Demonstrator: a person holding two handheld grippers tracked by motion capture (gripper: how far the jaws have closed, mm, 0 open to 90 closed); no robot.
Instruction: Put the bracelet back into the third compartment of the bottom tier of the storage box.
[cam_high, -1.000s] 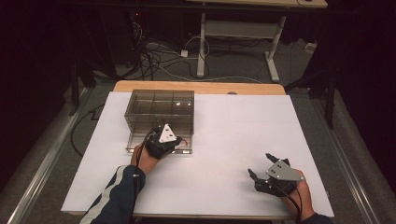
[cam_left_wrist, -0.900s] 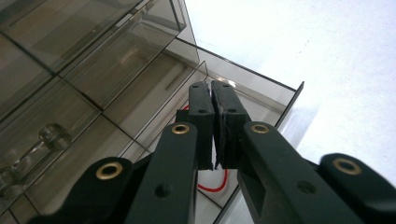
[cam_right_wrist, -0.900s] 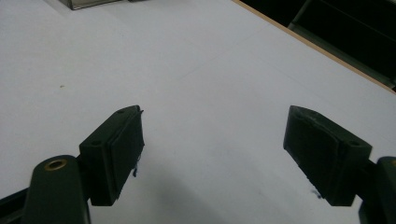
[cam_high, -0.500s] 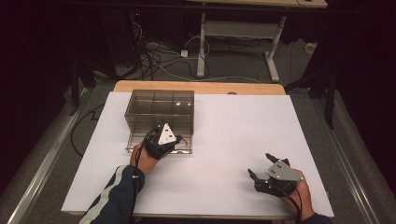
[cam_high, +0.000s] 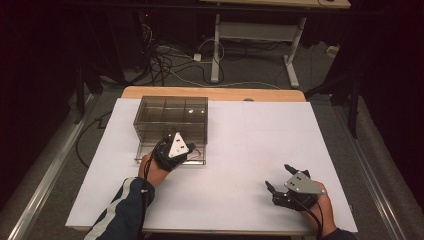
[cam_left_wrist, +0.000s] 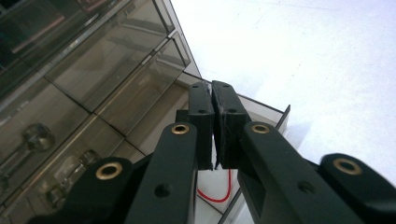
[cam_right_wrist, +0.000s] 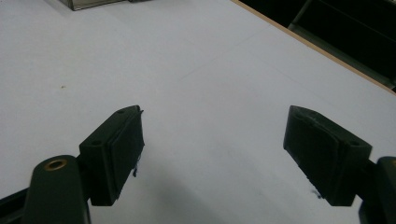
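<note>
The left gripper (cam_left_wrist: 212, 126) is covering the pulled-out drawer (cam_left_wrist: 261, 109) of the smoky clear drawer cabinet (cam_high: 170, 117) at the paper's near-left; its pads are pressing together, grip unclear. A red wire (cam_left_wrist: 219, 193) is lying beneath. The right gripper (cam_right_wrist: 212, 158) is resting wide open on the white paper (cam_high: 250, 150).

Glossy smoked-plastic drawer box (cam_high: 170, 120) stands on matt white paper sheet (cam_high: 250, 150).

Very little changed. The left gripper (cam_high: 176, 148) — at the front of the clear drawer cabinet (cam_high: 170, 117), over its pulled-out drawer (cam_high: 197, 159) — shifted only a touch against the earlier pictures; beyond that slight shift, no difference could be made out.
</note>
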